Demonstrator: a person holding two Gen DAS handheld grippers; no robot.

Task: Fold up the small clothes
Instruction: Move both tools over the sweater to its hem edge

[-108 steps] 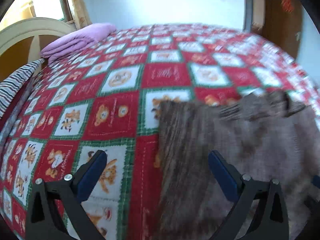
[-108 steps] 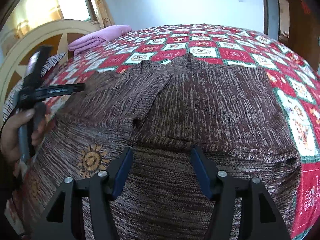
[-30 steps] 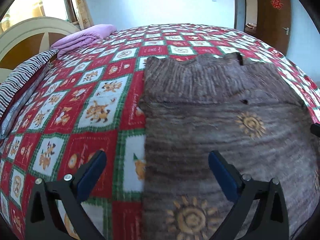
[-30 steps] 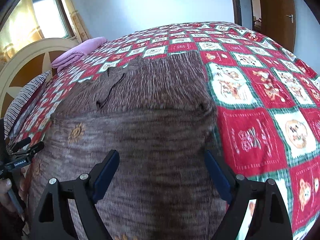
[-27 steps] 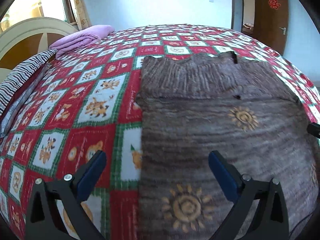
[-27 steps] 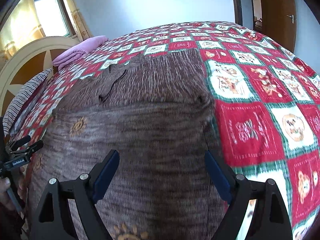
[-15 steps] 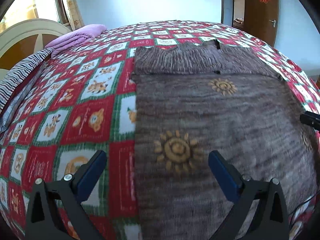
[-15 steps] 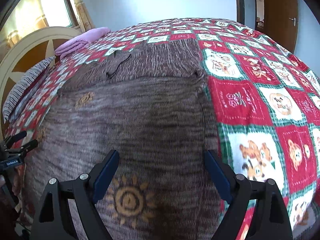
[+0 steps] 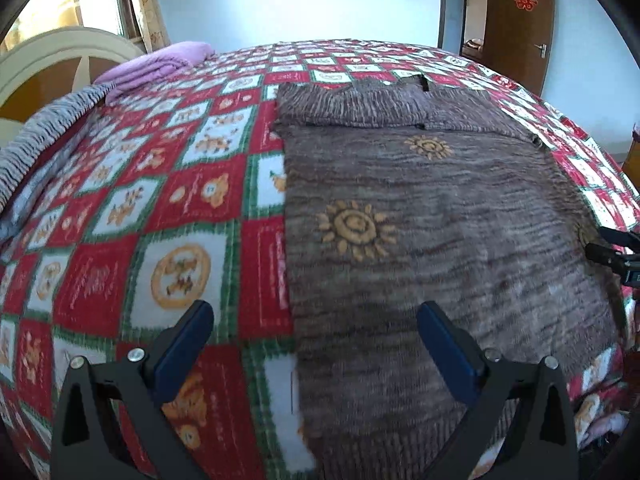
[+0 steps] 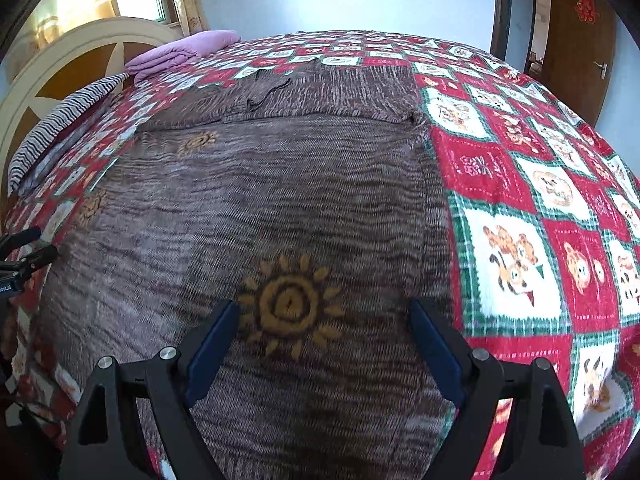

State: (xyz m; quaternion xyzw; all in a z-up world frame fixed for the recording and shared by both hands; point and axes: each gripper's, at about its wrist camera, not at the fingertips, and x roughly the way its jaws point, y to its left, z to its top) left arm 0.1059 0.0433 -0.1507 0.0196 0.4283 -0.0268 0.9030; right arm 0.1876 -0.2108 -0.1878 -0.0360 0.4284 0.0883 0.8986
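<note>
We hold the left gripper (image 9: 314, 334) over the left edge of the brown knitted sweater (image 9: 432, 216), its blue pads spread wide with nothing between them; one pad hangs above the red, white and green patchwork bedspread (image 9: 180, 200), the other above the knit. The right gripper (image 10: 324, 332) is likewise spread apart and empty, hovering over the sweater's right part, with an orange sun motif (image 10: 288, 304) showing between its pads.

The sweater lies flat on the bedspread, its upper section folded down so a ribbed band runs across at twelve o'clock in both views. In the left wrist view it fills the field from twelve round to five o'clock; in the right wrist view it spreads from seven to one o'clock.

A folded purple blanket (image 9: 156, 66) sits at eleven o'clock beside a striped pillow (image 9: 48, 128) and the cream headboard (image 10: 80, 56). A brown door (image 9: 516, 20) stands at one o'clock.
</note>
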